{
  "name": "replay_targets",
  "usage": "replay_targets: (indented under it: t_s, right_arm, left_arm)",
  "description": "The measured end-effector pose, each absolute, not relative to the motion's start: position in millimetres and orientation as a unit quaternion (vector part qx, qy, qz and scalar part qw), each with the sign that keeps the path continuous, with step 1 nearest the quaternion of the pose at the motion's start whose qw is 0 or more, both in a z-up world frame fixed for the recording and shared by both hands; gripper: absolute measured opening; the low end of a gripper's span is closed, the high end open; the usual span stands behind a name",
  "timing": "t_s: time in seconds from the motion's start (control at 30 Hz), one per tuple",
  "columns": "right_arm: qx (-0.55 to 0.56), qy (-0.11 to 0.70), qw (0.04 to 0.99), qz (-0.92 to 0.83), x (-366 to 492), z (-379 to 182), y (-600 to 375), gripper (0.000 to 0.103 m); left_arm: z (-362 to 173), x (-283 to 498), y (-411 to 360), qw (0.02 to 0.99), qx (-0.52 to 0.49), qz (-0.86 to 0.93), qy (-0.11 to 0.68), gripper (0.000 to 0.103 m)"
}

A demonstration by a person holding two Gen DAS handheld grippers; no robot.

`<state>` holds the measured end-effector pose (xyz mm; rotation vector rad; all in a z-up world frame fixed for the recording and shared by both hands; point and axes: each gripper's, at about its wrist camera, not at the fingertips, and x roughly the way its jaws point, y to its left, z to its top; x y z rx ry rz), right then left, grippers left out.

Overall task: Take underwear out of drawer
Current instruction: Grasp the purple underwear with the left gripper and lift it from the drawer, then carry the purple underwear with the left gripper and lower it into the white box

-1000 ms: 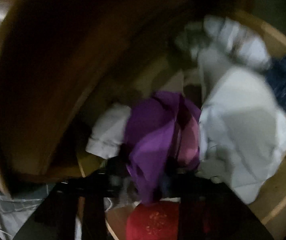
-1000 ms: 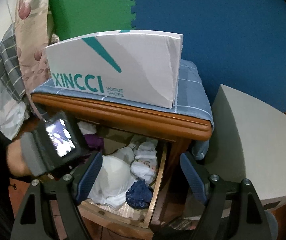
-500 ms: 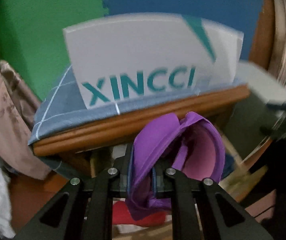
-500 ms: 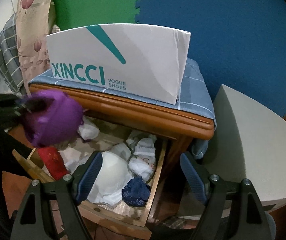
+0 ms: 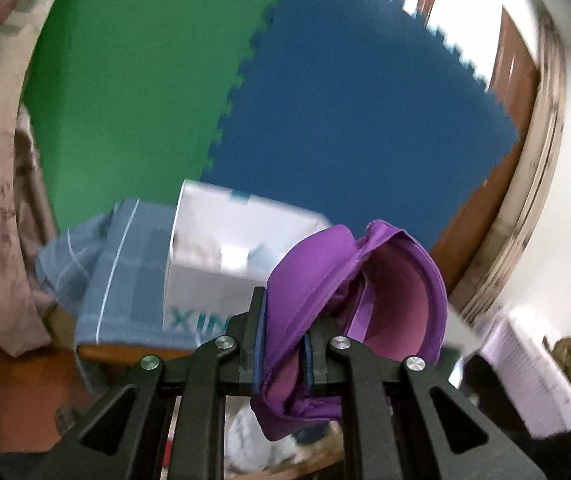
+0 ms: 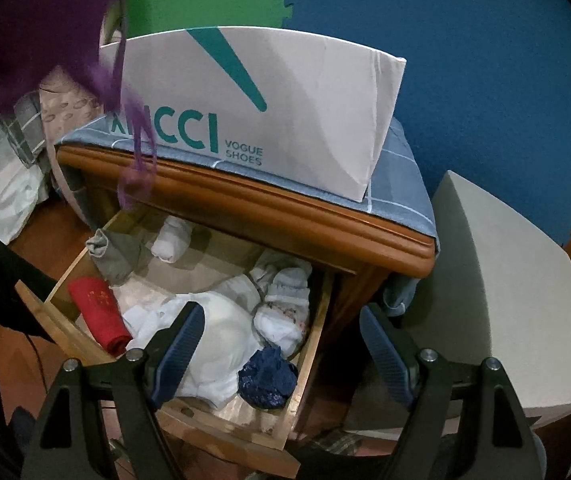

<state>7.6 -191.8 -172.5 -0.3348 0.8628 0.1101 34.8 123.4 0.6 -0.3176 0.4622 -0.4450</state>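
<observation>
While your left gripper (image 5: 281, 344) squeezes tight on the purple bra (image 5: 349, 296), the bra hangs in the air, high above the open drawer (image 6: 305, 364). Its thin strap (image 6: 137, 148) dangles in front of the white shoe box (image 6: 269, 100). Your right gripper (image 6: 281, 344) is spread wide and holds nothing. It hovers over the drawer, where a white bra (image 6: 221, 344), a red cloth (image 6: 99, 312) and a dark blue piece (image 6: 267, 376) lie.

Open drawer (image 6: 305, 364), reachable from above at its front half; its rear lies under the overhanging cabinet top (image 6: 285, 216). Laundry covers most of the drawer floor. A shoe box (image 6: 305, 112) fills the cabinet top; a grey block (image 6: 505, 300) stands close on the right.
</observation>
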Motion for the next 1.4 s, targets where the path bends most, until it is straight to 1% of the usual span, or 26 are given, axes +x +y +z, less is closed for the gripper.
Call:
replay_targets:
  t_s: [0.23,0.37,0.5,0.7,0.97,1.17,1.4]
  right_arm:
    - [-0.163,0.421,0.891,0.052,9,-174,-192,0.082]
    - [-0.165,0.419,0.891,0.054,8,-174,-191,0.082]
    - [-0.164,0.419,0.891,0.054,8,-173,-191,0.082]
    - [-0.164,0.419,0.891,0.054,8,-173,-191,0.082]
    - [-0.165,0.419,0.891,0.054,8,-173,-191,0.082]
    - [-0.167,0.419,0.891,0.054,7,-173,-190,0.082]
    - [-0.172,0.418,0.891,0.056,5,-173,-187,0.082]
  left_arm:
    - [67,23,132,0.95,-0.176,-0.216,0.138,0.013]
    - [93,17,134,0.959,-0.176,-0.201,0.096,0.013]
    - [113,17,132,0.964,-0.172,-0.188,0.069,0.013]
    - [133,22,132,0.968,-0.174,-0.174,0.049,0.013]
    - [153,37,116,0.974,-0.157,-0.157,0.042,0.013]
    - [147,71,88,0.982,-0.115,-0.13,0.072,0.013]
    - [135,108,61,0.981,-0.113,-0.124,0.092,0.013]
